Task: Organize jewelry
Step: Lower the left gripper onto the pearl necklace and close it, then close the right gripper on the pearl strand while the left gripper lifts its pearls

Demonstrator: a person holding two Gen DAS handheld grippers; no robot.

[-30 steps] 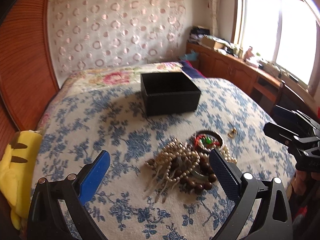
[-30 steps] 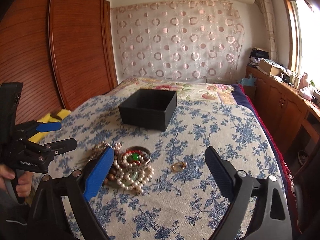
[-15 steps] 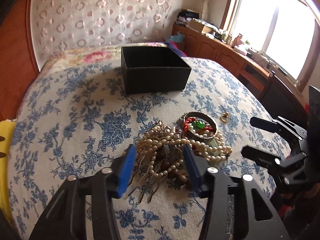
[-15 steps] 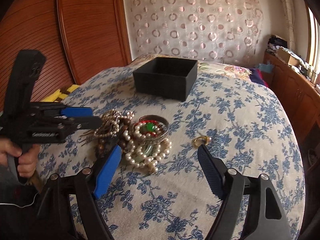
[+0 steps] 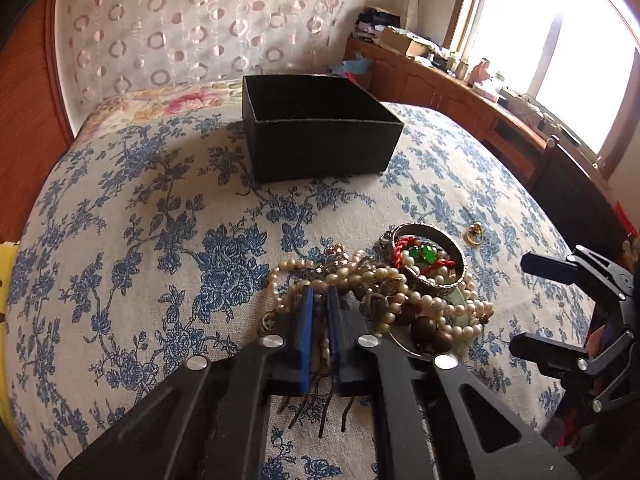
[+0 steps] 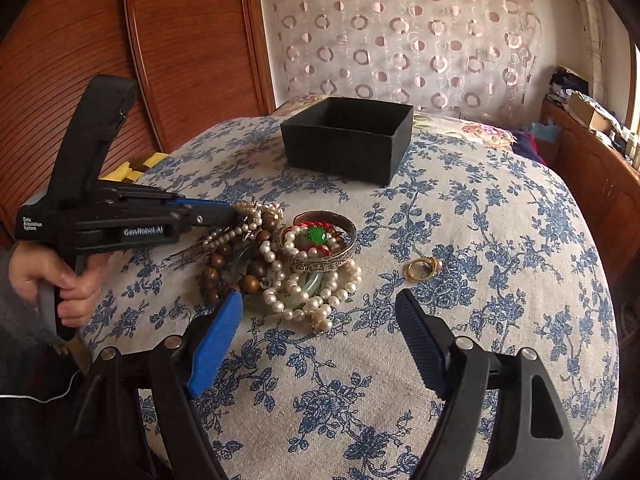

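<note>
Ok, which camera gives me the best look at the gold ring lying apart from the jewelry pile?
The right wrist view: the gold ring lies clear on the bedspread, just ahead of the open right gripper. In the left wrist view the gold ring is small and far off, beyond the bangle.

Both grippers are black plastic with blue finger pads and shiny silver screws; the left gripper has white "GenRobot.AI" lettering, and the hand wears a grey sleeve.
</note>
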